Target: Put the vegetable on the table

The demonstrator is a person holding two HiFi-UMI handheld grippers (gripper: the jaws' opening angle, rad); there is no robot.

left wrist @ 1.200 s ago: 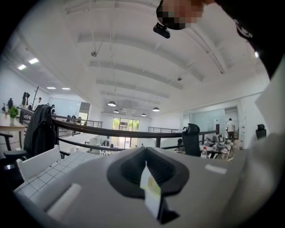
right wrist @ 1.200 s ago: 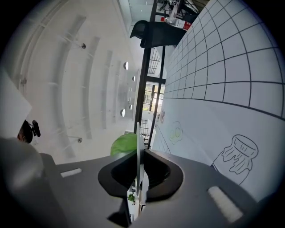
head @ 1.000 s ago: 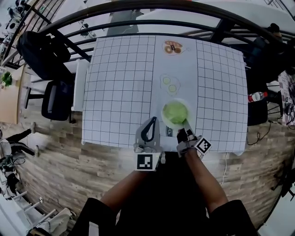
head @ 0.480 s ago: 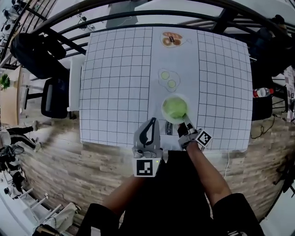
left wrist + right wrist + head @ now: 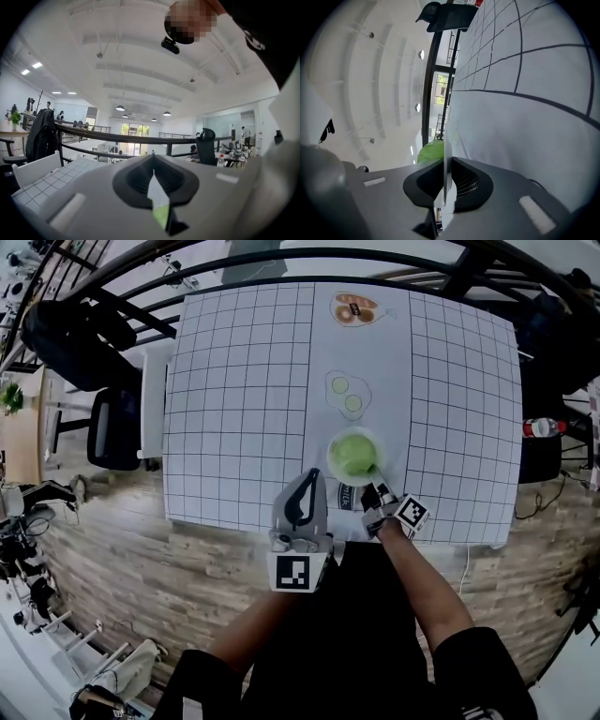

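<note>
A round green vegetable [image 5: 354,456] lies on a white plate [image 5: 331,461] near the table's [image 5: 234,381] front edge. My right gripper [image 5: 376,487] is shut on the plate's near rim. In the right gripper view the thin white plate edge [image 5: 445,140] stands pinched between the jaws of my right gripper [image 5: 444,161], and the vegetable [image 5: 431,151] shows just beyond. My left gripper [image 5: 308,482] hovers left of the plate over the front edge, shut and holding nothing. In its own view the left gripper [image 5: 153,171] points up toward the ceiling.
The white gridded table has printed pictures down its middle strip: two green slices [image 5: 347,393] and a plate of rings [image 5: 356,309]. Black chairs [image 5: 112,427] stand at the left, and a bottle [image 5: 542,427] is at the right. A dark railing curves behind the table.
The head view has drifted, so the table sits a little higher in the picture. The right gripper keeps its hold on the plate and the left gripper stays beside it.
</note>
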